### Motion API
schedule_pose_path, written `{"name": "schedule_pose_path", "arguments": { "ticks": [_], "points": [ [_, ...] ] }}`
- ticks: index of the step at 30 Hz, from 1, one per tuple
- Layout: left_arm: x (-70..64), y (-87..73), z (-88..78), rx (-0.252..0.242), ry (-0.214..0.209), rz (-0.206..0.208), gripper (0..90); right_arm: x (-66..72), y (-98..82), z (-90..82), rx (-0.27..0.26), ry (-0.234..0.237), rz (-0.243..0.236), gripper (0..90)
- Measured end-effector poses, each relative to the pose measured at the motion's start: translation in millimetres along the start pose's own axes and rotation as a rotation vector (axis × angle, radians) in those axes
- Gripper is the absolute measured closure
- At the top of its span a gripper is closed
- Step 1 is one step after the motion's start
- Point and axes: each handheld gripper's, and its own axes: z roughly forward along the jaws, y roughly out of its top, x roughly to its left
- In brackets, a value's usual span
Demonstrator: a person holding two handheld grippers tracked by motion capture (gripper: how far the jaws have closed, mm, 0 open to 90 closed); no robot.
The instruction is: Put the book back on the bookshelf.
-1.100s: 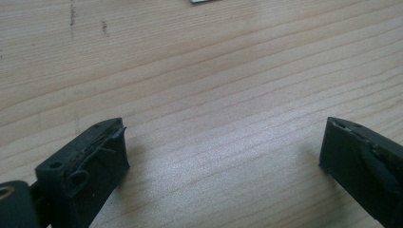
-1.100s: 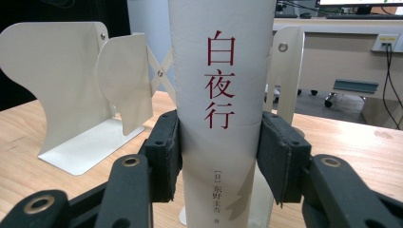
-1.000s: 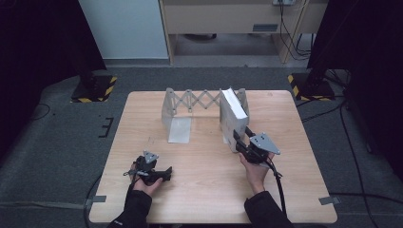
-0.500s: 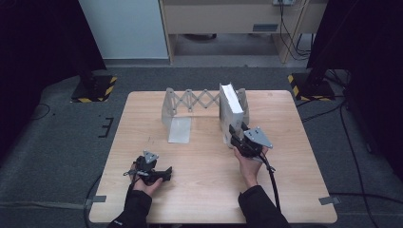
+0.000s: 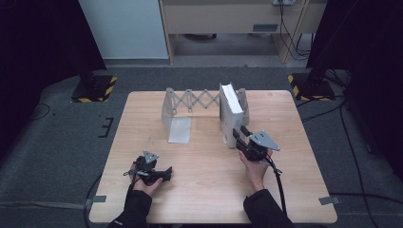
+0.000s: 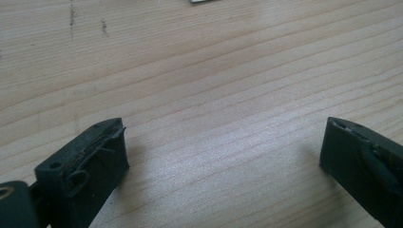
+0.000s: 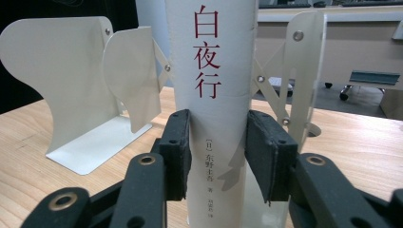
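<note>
A white book with red characters on its spine stands upright at the right end of a cream metal expanding book rack. My right gripper reaches the book's near edge from the front. Its two black pads press the spine low down, one on each side, so the gripper is shut on the book. My left gripper lies low over the bare wood near the front left. It stands wide open with nothing between the jaws.
The rack's left end plate and its flat foot stand on the wooden table, with scissor links between the end plates. Dark floor, black-and-yellow stand bases and cables surround the table.
My right gripper has moved forward and left to the book and now grips its spine. The left gripper has stayed put.
</note>
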Motion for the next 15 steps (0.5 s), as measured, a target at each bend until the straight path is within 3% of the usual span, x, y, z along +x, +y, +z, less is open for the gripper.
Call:
{"name": "schedule_pose_path", "arguments": {
  "ticks": [8, 15],
  "points": [
    [0.0, 0.0, 0.0, -0.001, -0.001, -0.001, 0.9, 15.2, 2.6, 12.6, 0.014, 0.010, -0.010, 65.1],
    [0.0, 0.0, 0.0, -0.001, -0.001, -0.001, 0.9, 18.2, 4.4, 18.2, 0.022, -0.001, -0.009, 64.4]
  ]
}}
